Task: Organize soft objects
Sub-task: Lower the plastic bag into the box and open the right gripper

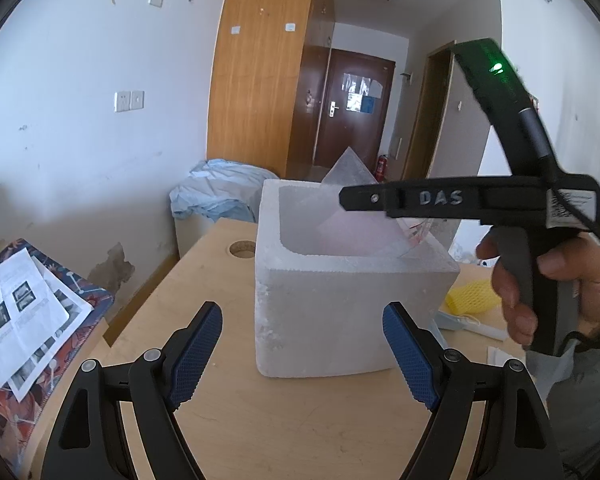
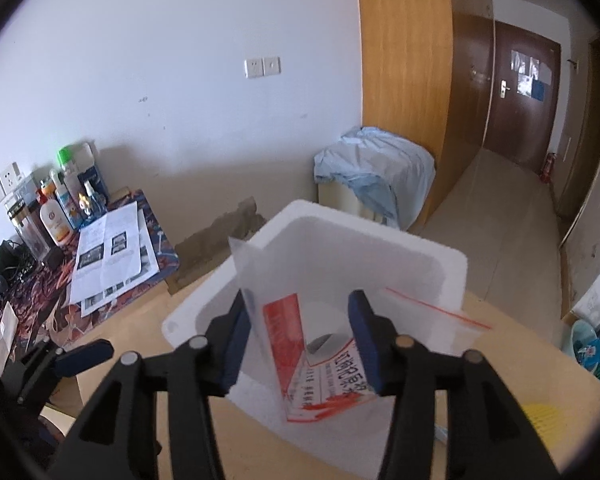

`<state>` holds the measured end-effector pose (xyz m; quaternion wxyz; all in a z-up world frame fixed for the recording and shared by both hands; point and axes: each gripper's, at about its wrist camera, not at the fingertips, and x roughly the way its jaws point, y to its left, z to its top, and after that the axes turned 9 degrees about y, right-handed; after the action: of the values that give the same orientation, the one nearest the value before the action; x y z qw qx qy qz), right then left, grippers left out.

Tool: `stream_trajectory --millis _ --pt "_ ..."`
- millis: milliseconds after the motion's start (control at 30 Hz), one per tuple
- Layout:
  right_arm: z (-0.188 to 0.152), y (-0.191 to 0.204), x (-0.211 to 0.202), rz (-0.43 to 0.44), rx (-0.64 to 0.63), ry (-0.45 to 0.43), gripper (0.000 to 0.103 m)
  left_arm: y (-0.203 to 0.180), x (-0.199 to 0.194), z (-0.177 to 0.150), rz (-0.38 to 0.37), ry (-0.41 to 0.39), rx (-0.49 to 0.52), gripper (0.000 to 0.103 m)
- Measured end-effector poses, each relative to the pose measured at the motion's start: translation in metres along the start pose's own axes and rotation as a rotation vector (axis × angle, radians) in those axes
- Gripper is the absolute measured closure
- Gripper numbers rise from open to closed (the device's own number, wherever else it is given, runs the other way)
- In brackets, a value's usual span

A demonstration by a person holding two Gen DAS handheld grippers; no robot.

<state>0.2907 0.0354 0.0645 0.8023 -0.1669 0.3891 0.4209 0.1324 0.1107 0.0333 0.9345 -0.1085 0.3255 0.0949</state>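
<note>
blue-padded fingers of the right gripper (image 2: 300, 336) are standing apart over the foam box (image 2: 420, 256), with the bag (image 2: 320, 384) sitting loose between them; one pad is brushing or nearly brushing its upright fold, though i cannot tell which, and neither is pressing. the bag, a clear zip pouch with red print and a red seal strip, is leaning half inside the box, one corner poking above the rim. it is looking very light, thin and floppy, probably slick too, so it is likely to slump or slide rather than stay put. taking it again would go best near the stiffer seal strip or a folded edge, where the film is doubled.

left gripper (image 1: 302, 344) is hanging open in front of the box, holding nothing, just short of the near wall. the box is resting on the desk (image 1: 204, 280). a yellow mesh sleeve (image 1: 472, 298) is lying on the desk beyond the box, soft and springy by its look, and waiting to be sorted.
</note>
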Motion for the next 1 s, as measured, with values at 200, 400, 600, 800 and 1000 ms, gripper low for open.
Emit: stream_trajectory --millis 200,400,600,800,1000 --pt "-0.016 0.005 -0.003 0.004 -0.027 0.02 0.049 0.0 0.001 -0.002 -0.003 0.004 0.006 0.02" --pt "-0.022 0.013 0.008 0.015 -0.058 0.061 0.084 0.002 0.001 -0.002 -0.012 0.003 -0.006 0.02" --pt "-0.015 0.009 0.007 0.056 -0.021 0.05 0.099 0.003 0.002 -0.003 -0.007 0.005 -0.01 0.02" --pt "0.005 -0.006 0.014 0.12 0.059 0.077 0.099 0.002 0.002 -0.003 -0.004 0.006 -0.013 0.02" --pt "-0.004 -0.006 0.048 0.14 0.095 0.193 0.099 0.003 0.001 -0.003 -0.002 0.003 -0.023 0.02"
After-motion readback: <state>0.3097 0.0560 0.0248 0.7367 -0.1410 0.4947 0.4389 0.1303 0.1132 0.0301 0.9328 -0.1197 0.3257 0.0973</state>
